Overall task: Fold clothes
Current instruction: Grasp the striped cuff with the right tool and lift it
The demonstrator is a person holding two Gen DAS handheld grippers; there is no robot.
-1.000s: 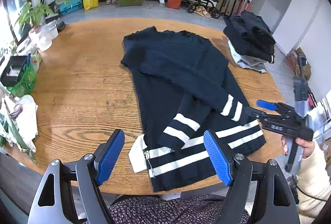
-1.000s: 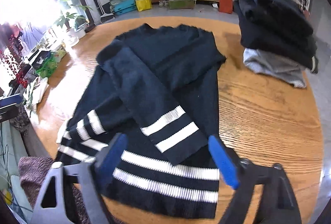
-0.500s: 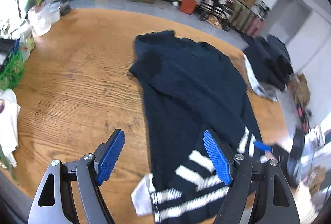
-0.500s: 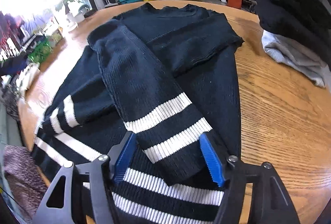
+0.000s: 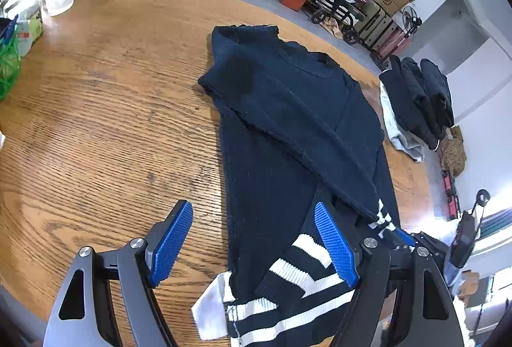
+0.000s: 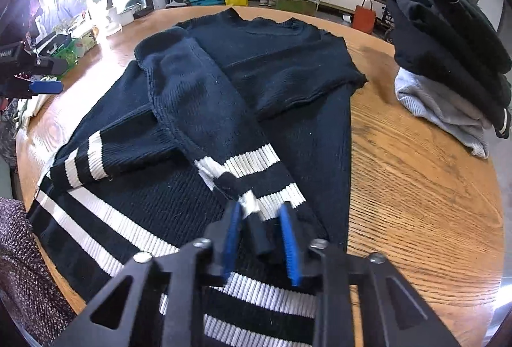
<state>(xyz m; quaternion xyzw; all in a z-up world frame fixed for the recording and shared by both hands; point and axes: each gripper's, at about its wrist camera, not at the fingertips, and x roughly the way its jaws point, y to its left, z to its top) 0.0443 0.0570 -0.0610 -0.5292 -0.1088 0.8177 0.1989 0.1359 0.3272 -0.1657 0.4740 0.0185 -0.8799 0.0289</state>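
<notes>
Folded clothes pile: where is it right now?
In the right wrist view the folded clothes pile sits at the table's far right edge, apart from the striped navy sweater.

We see one navy knit sweater (image 6: pixel 243 84) lying flat on the wooden table, white double stripes at hem and both cuffs. Both sleeves are folded inward across the body. The right-hand cuff (image 6: pixel 256 177) is bunched and lifted slightly off the hem; the other cuff (image 6: pixel 83 164) lies flat near the hem.
</notes>
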